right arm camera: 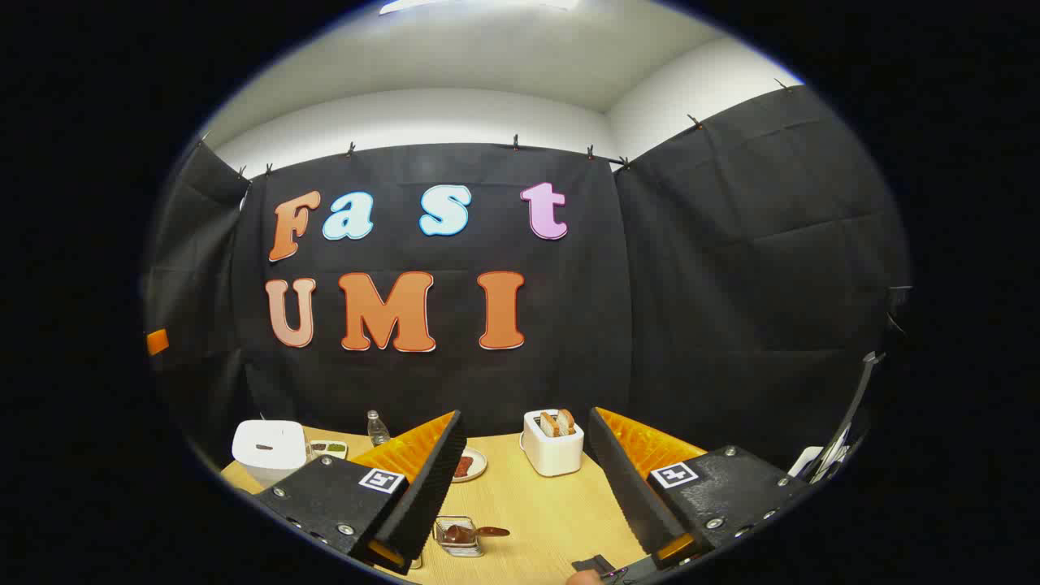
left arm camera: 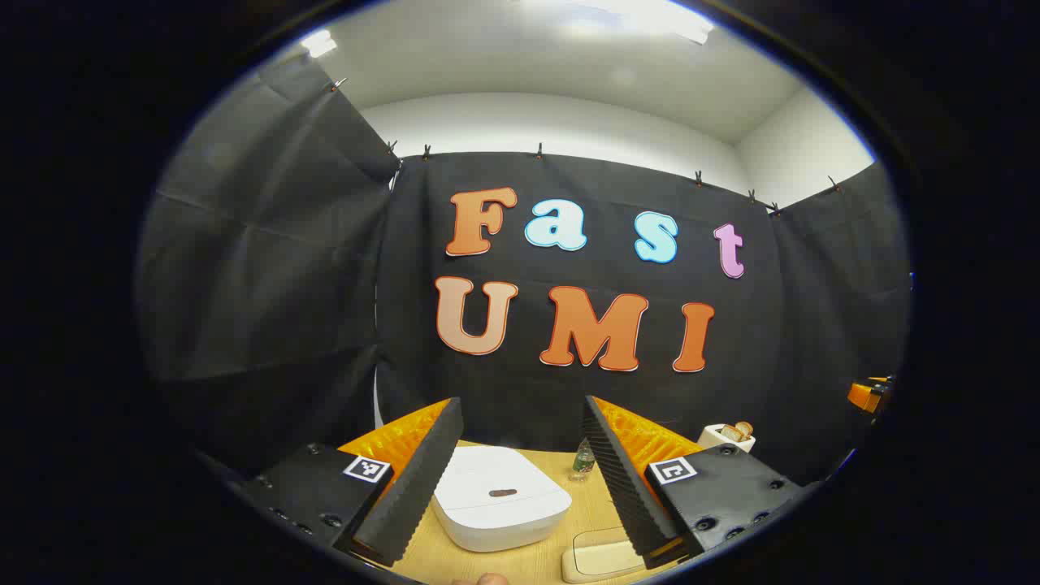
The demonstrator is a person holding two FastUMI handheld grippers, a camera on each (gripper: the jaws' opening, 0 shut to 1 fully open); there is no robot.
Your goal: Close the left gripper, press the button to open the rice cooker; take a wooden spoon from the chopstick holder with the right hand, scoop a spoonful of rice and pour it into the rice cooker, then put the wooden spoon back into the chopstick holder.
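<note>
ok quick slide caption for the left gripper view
Open left gripper poised above the closed white rice cooker on the wooden table, before pressing its button.

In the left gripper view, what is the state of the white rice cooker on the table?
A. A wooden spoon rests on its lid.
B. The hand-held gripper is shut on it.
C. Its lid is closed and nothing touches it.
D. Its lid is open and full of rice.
C: the rice cooker sits on the table with its lid flat and closed, seen between the spread fingers of the left hand-held gripper, which hangs apart from it.
</note>
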